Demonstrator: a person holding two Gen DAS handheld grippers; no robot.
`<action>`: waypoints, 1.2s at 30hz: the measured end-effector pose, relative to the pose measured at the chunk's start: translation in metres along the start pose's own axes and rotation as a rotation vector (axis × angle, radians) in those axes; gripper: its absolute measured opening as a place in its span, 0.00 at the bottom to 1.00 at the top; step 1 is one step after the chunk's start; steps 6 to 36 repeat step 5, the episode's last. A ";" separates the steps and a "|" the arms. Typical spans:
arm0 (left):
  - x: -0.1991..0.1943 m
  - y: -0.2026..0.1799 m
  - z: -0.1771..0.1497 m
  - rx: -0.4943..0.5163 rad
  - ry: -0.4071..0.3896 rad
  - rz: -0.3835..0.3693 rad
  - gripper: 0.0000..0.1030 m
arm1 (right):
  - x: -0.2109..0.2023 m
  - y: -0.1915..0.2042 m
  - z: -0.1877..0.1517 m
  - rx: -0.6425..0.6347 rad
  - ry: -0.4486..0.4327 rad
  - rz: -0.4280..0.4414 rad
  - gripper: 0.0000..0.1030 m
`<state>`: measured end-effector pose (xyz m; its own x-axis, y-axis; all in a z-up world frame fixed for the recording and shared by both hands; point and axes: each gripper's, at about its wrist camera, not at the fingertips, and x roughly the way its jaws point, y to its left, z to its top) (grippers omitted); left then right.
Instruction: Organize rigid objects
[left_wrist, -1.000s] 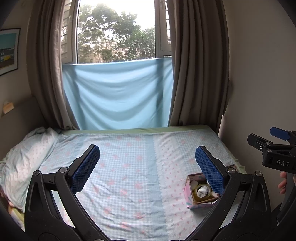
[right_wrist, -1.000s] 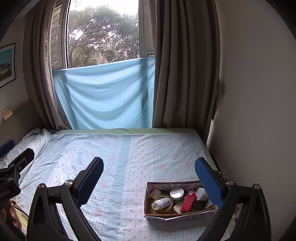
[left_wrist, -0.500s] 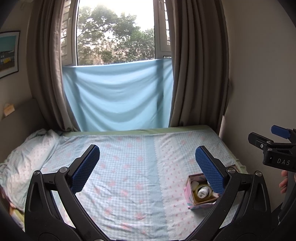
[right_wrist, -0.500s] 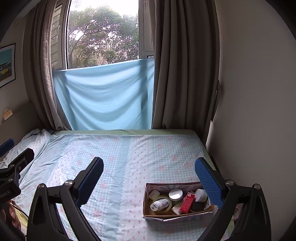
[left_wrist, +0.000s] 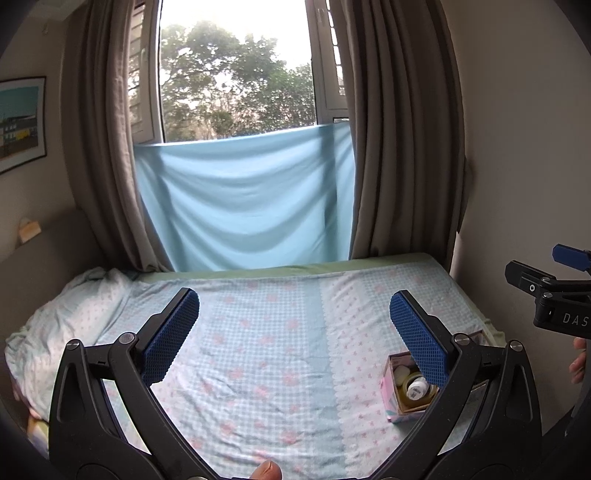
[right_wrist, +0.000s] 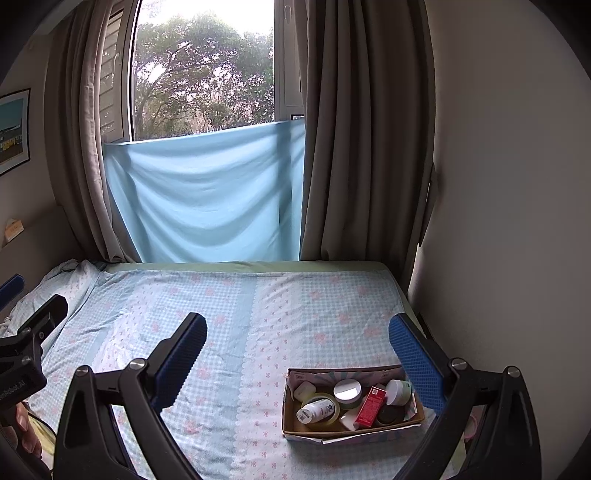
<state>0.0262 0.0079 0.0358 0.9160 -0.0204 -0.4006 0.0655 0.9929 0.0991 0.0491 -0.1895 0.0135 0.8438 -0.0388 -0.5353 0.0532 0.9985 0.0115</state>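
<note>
A shallow cardboard box (right_wrist: 295, 424) sits on the bed at the right, near the wall. It holds a white bottle (right_wrist: 317, 408), a red carton (right_wrist: 371, 406), a silver-lidded jar (right_wrist: 347, 391) and other small jars. The box also shows in the left wrist view (left_wrist: 392, 398), partly behind a finger. My right gripper (right_wrist: 297, 343) is open and empty, held above the bed, with the box under its right finger. My left gripper (left_wrist: 294, 321) is open and empty over the middle of the bed. Each gripper shows at the edge of the other's view.
The bed (right_wrist: 240, 314) has a blue checked sheet with pink flowers. A pillow (left_wrist: 74, 310) lies at its left end. A blue cloth (left_wrist: 243, 206) hangs over the window between brown curtains. A white wall (right_wrist: 498, 221) runs along the bed's right side.
Both views have drifted slightly back and up from the bed. The box sits a little lower in each view. Both grippers stay open and empty.
</note>
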 end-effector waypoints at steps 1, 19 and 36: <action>0.000 0.000 0.000 -0.007 0.002 -0.004 1.00 | 0.000 0.000 0.000 0.000 0.001 0.000 0.96; 0.001 0.004 -0.001 -0.034 0.001 -0.022 1.00 | 0.000 -0.001 0.000 0.000 0.001 0.000 0.96; 0.001 0.004 -0.001 -0.034 0.001 -0.022 1.00 | 0.000 -0.001 0.000 0.000 0.001 0.000 0.96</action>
